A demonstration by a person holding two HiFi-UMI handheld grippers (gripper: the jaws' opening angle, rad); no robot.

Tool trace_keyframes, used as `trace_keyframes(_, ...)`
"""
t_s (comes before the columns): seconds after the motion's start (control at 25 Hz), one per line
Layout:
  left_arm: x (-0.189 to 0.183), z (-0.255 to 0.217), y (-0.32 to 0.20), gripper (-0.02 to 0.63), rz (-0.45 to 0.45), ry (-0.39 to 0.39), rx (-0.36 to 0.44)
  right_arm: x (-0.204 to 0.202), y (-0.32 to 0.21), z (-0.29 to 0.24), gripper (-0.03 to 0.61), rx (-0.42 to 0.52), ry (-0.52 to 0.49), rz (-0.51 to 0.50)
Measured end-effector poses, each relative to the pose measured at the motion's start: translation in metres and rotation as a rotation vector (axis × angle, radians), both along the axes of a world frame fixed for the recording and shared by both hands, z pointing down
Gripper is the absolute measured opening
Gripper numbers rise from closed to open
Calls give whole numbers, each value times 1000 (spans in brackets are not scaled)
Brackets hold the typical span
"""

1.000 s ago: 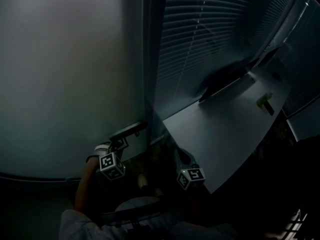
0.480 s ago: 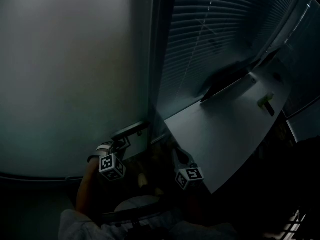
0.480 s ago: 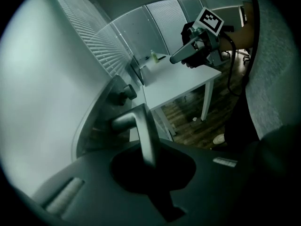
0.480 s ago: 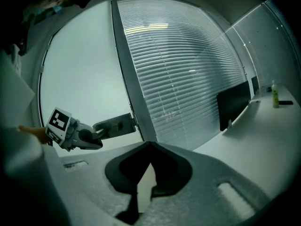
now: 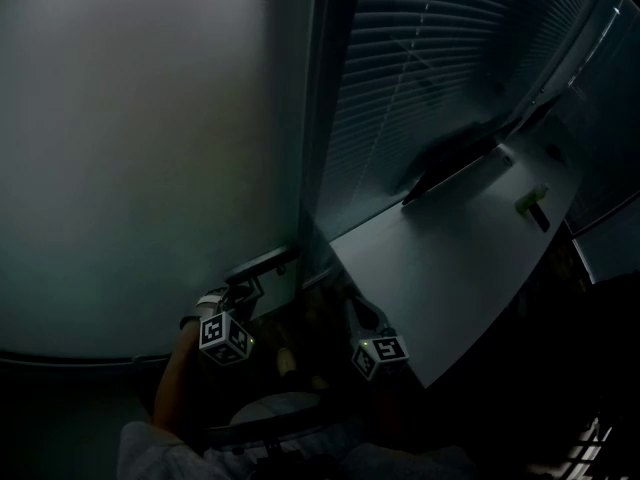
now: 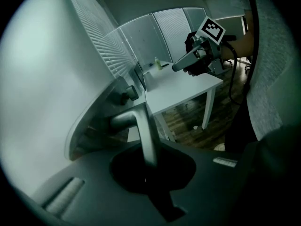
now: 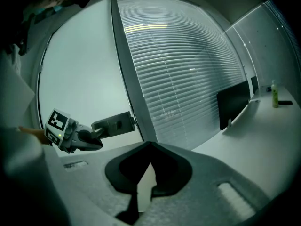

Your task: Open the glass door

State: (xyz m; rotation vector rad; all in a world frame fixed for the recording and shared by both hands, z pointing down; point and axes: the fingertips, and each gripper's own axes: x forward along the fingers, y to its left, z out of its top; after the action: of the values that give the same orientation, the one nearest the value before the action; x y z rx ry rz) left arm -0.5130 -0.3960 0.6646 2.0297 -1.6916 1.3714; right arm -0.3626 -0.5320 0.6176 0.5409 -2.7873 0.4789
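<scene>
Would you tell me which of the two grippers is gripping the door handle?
The left gripper, shut on the door handle; the right gripper holds nothing.

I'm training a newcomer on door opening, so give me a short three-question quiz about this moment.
1. True or false: the left tool is shut on the door handle.
2. What hangs beside the door? A) a curtain B) slatted blinds C) a poster
3. Fill in: the green bottle stands on the white ____.
Key: 1 true; 2 B, the blinds; 3 table.
</scene>
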Motion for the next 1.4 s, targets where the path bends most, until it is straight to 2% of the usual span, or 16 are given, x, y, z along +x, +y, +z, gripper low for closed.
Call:
trace_keyframes(0.36, 1, 3, -9, -2, -28, 81, 128, -9, 3, 2, 3, -2, 9, 4)
trace_keyframes(0.64, -3, 7, -18, 0, -74, 124, 184, -15, 5, -3, 2, -6, 3, 20)
trace_keyframes(0.92, -1, 10, -18, -2, -72, 136, 193, -17, 1, -4, 3, 8, -5, 28)
trace_keyframes(1.4, 8, 12, -12, 0, -35, 97, 184, 2, 6, -8, 2, 18, -3, 46)
